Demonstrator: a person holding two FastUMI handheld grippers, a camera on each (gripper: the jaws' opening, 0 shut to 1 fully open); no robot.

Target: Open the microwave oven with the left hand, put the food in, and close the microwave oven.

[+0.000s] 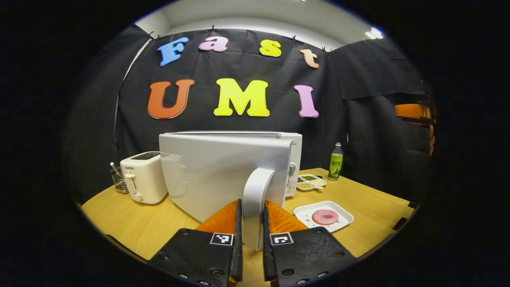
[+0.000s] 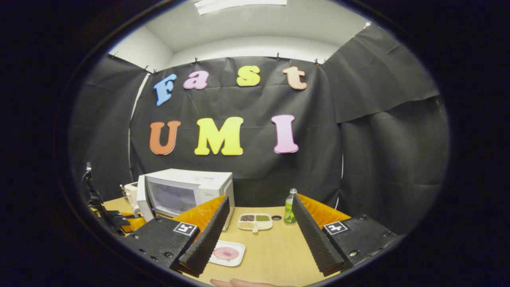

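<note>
**Currently: microwave door part-open, handle in the left hand-held gripper**

- Left hand-held gripper [image 1: 252, 217]: fingers nearly together, one on each side of the upright door handle [image 1: 256, 199], pressing it. Square black-and-white marker tags sit on both finger bodies.
- Microwave oven [image 1: 293, 159]: white, standing on the bench [image 1: 370, 191] against the black cloth wall. Its door [image 1: 215, 171] is swung partly out toward the left gripper view's camera. A control knob shows on the right front panel; a small grey brand word near the top corner is too small to read.
- Food [image 1: 325, 216]: a round pink slice on a white rectangular plate [image 1: 342, 217], lying on the bench to the right of the open door, apart from the oven. In the right gripper view the same plate [image 2: 238, 255] lies just beyond that gripper's near finger.
- Right hand-held gripper [image 2: 259, 235]: fingers spread wide, nothing between them, above the bench.
- Toaster [image 1: 142, 177]: cream, left of the oven, with "SUPOR" printed on its front.
- Wire holder [image 1: 118, 181]: small, beside the toaster, holding a utensil.
- Divided dish [image 1: 311, 182]: white, with green and tan fillings, right of the oven.
- Bottle [image 1: 336, 161]: green drink, green label, writing not legible.
- Fingertip [image 2: 239, 283]: a person's, at the bottom edge of the right gripper view.
</note>
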